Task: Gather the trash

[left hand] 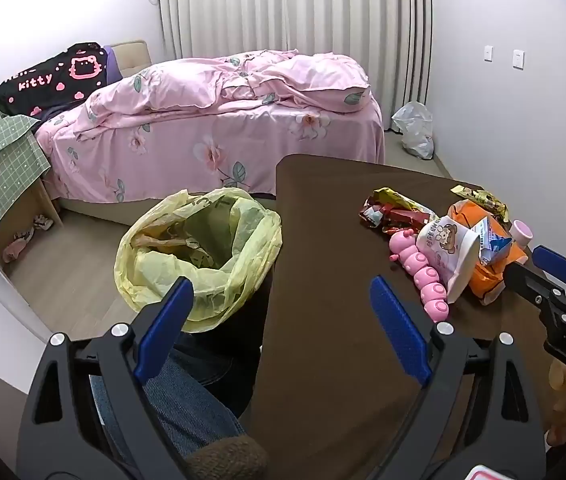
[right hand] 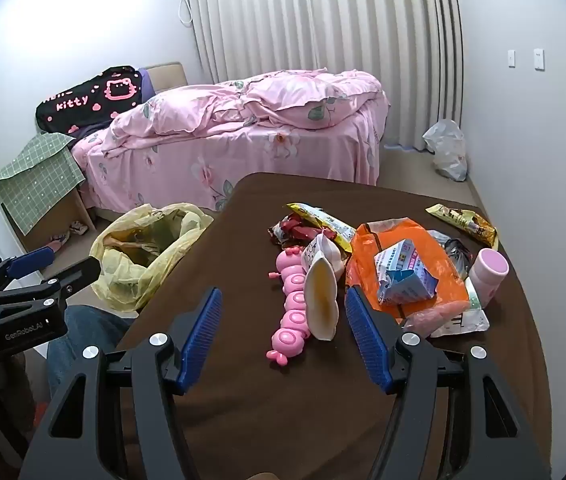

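A heap of trash lies on the brown table (right hand: 243,380): an orange wrapper (right hand: 407,256), a crushed blue-white carton (right hand: 403,276), a white snack pouch (right hand: 323,300), red wrappers (right hand: 295,232) and a yellow wrapper (right hand: 463,218). A pink caterpillar toy (right hand: 291,312) and a pink cup (right hand: 489,272) sit among them. My right gripper (right hand: 283,332) is open, just short of the toy and pouch, holding nothing. My left gripper (left hand: 279,324) is open and empty over the table's left edge, beside the bin lined with a yellow bag (left hand: 203,252).
A bed with pink floral bedding (left hand: 211,120) stands behind the table. A green-checked side table (left hand: 3,172) is at the far left, and a white plastic bag (left hand: 415,128) sits on the floor by the curtain. A person's jeans-clad leg (left hand: 179,400) is below the left gripper.
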A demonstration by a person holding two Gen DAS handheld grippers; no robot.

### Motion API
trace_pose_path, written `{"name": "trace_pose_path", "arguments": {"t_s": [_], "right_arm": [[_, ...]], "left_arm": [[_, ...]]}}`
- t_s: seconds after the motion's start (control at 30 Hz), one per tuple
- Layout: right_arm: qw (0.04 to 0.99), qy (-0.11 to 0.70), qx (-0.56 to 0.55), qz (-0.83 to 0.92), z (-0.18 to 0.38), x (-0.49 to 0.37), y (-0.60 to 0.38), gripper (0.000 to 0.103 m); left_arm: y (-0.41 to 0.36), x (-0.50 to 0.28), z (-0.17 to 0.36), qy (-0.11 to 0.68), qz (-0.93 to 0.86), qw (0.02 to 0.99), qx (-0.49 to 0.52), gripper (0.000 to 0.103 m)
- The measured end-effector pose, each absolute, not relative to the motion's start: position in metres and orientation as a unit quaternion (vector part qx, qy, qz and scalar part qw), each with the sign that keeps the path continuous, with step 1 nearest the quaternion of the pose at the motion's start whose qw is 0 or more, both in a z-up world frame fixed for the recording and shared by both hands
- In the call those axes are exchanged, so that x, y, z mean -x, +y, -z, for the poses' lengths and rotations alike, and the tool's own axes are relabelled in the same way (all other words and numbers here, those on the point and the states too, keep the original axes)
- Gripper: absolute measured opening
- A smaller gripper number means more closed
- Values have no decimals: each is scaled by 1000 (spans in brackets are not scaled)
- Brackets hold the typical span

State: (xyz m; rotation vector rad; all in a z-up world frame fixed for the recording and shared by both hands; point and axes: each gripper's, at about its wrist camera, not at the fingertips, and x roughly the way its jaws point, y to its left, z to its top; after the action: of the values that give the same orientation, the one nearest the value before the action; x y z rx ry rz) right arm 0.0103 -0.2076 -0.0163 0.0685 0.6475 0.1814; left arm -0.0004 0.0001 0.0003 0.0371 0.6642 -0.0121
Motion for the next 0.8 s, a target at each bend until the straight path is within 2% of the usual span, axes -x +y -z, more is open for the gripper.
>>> {"name": "trace_pose_path", "arguments": {"t_s": [0.8], "right_arm": [[944, 319, -33, -82, 21, -8, -219, 61]], "left_arm": [[-5, 2, -4, 325, 22, 945, -18, 85]]}}
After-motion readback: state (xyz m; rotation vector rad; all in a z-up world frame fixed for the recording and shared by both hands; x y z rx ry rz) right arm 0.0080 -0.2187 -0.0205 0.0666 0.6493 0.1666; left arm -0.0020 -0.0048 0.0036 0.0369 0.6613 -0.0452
